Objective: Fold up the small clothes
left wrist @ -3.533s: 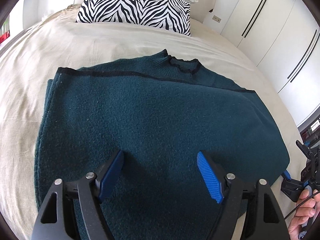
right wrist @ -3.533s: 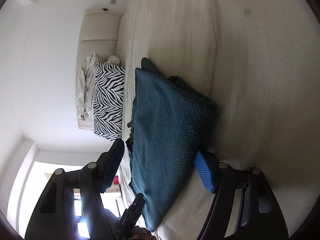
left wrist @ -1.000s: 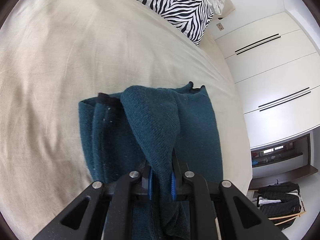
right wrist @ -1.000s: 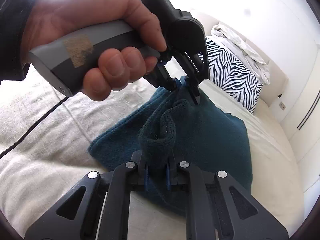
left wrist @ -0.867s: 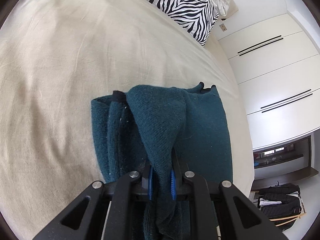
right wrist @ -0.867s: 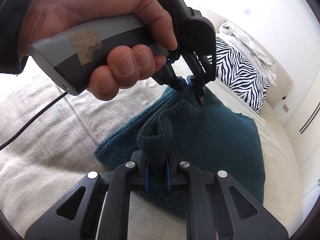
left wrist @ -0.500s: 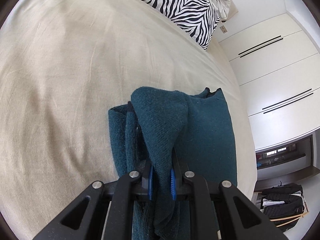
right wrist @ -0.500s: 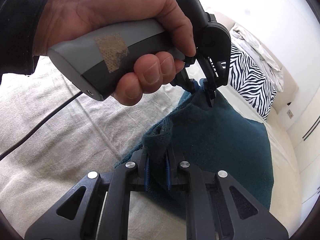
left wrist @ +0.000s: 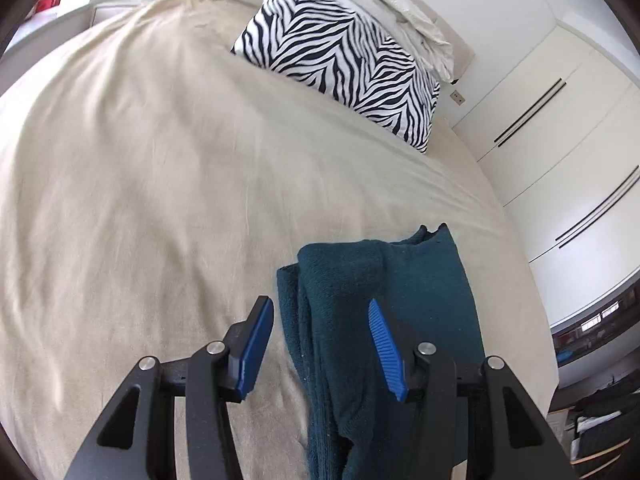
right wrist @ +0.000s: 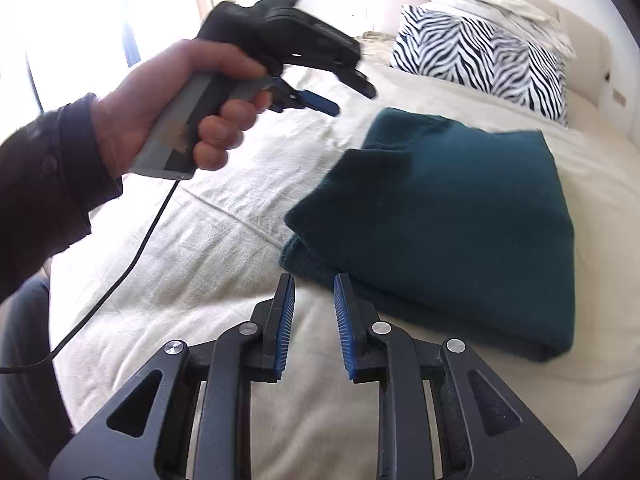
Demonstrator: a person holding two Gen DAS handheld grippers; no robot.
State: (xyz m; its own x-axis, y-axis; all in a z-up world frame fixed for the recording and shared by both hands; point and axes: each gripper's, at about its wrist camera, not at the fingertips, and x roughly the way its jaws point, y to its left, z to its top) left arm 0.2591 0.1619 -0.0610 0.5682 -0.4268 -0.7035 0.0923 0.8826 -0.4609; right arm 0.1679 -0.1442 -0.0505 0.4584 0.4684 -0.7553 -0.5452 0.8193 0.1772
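A dark teal knit sweater [right wrist: 452, 216] lies folded in a compact stack on the beige bed; in the left wrist view the sweater [left wrist: 400, 292] shows its layered edge. My left gripper [left wrist: 318, 346] is open, its blue pads either side of the sweater's near left edge, holding nothing. In the right wrist view the left gripper [right wrist: 320, 92] is held in a hand above the bed, left of the sweater. My right gripper [right wrist: 314, 320] is open and empty, just in front of the sweater's near corner.
A zebra-print pillow [left wrist: 340, 56] and crumpled white linen [left wrist: 396, 0] sit at the bed's head. White wardrobe doors [left wrist: 560, 152] stand to the right. A black cable [right wrist: 132, 248] trails over the sheet [left wrist: 140, 184].
Both grippers have opened and let go of the sweater, which now lies folded on the bed. Both have pulled back from it; the left one has lifted away.
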